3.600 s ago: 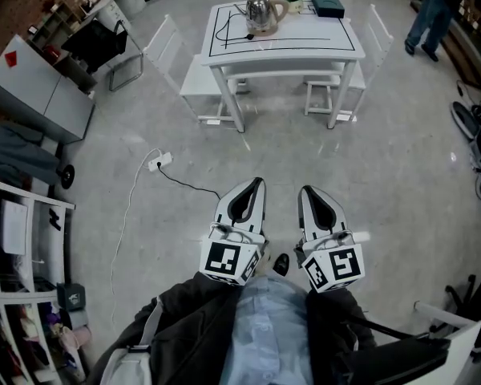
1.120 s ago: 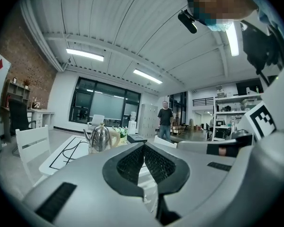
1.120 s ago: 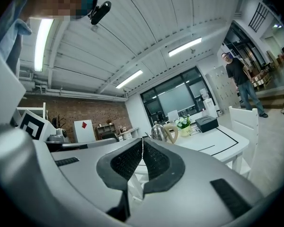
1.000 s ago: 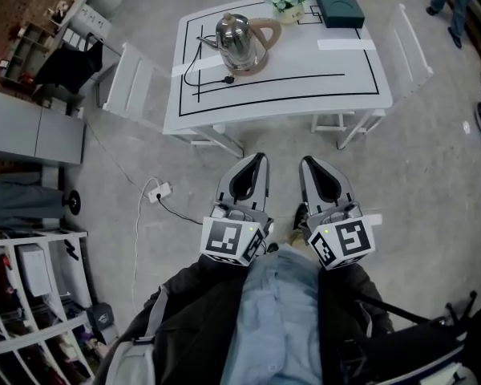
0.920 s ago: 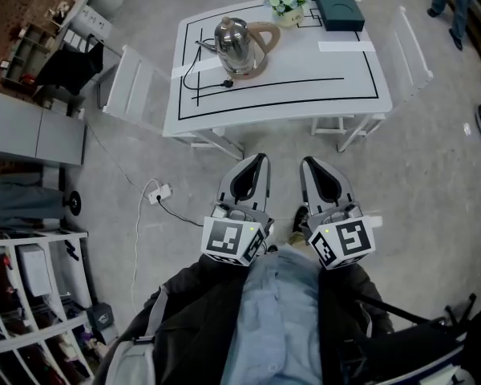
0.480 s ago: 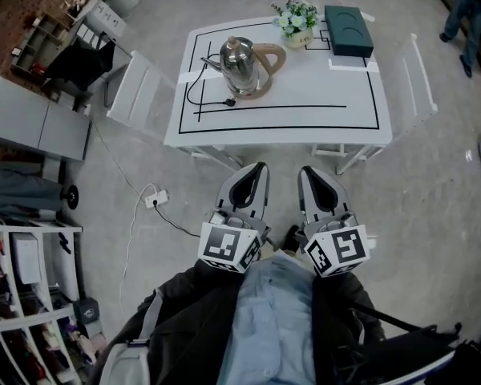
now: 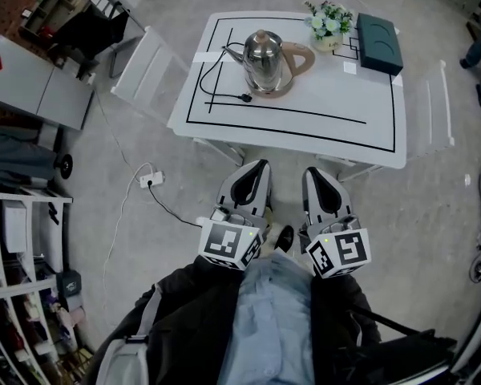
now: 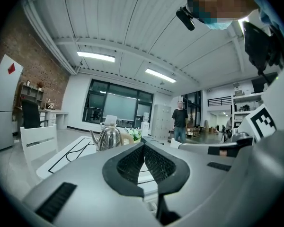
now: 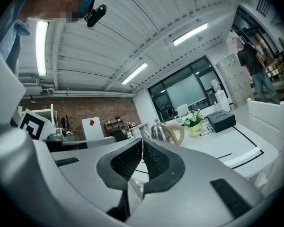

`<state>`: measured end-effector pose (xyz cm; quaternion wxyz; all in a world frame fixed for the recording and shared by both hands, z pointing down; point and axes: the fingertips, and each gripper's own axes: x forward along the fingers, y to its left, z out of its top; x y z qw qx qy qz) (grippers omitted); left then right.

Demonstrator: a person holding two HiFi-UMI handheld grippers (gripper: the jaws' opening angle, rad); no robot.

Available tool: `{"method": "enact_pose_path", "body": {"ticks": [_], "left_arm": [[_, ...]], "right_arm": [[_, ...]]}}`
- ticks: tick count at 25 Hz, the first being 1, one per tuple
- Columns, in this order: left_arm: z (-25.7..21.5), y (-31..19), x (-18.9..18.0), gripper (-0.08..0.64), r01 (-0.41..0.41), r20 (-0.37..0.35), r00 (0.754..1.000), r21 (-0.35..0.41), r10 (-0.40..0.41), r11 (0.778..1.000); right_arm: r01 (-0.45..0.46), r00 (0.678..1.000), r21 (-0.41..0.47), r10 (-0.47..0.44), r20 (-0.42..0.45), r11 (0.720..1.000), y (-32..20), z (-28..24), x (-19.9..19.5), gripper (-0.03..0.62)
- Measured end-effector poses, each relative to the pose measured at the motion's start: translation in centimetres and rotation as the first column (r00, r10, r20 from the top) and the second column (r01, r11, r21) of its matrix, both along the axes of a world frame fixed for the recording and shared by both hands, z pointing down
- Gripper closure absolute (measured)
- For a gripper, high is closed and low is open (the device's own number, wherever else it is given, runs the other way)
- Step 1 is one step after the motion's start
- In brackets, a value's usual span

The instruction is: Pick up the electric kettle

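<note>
The steel electric kettle [image 7: 266, 61] with a tan handle stands on its base on the white table [image 7: 361, 135], its black cord trailing left. The kettle [image 8: 107, 138] shows small beyond the left jaws, and the kettle [image 9: 164, 132] beyond the right jaws. My left gripper [image 7: 255, 167] and right gripper [image 7: 313, 172] are held side by side, both shut and empty, short of the table's near edge. The left gripper [image 8: 143, 145] and right gripper [image 9: 142, 141] show jaws pressed together.
On the table's far right sit a flower pot [image 7: 330, 27] and a dark green box [image 7: 380, 43]. White chairs flank the table, one at left [image 7: 144, 74], one at right [image 7: 437, 107]. A power strip [image 7: 151, 180] lies on the floor. A person [image 8: 181, 122] stands beyond.
The table and kettle have come closer and shifted right in the head view as I move toward them. Both grippers stay shut and side by side.
</note>
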<state>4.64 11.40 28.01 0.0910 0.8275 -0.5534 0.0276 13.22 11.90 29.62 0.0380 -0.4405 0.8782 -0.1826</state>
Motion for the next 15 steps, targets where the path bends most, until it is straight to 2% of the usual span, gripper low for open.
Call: {"method": "enact_pose_path", "body": {"ticks": [15], "left_arm": [[2.3, -8.4, -5.1, 0.552, 0.042, -0.054, 0.998, -0.052, -0.045, 0.998]], "right_arm": [[0.022, 0.999, -0.059, -0.025, -0.048, 0.998, -8.4, 2.1, -4.5, 0.574]]}}
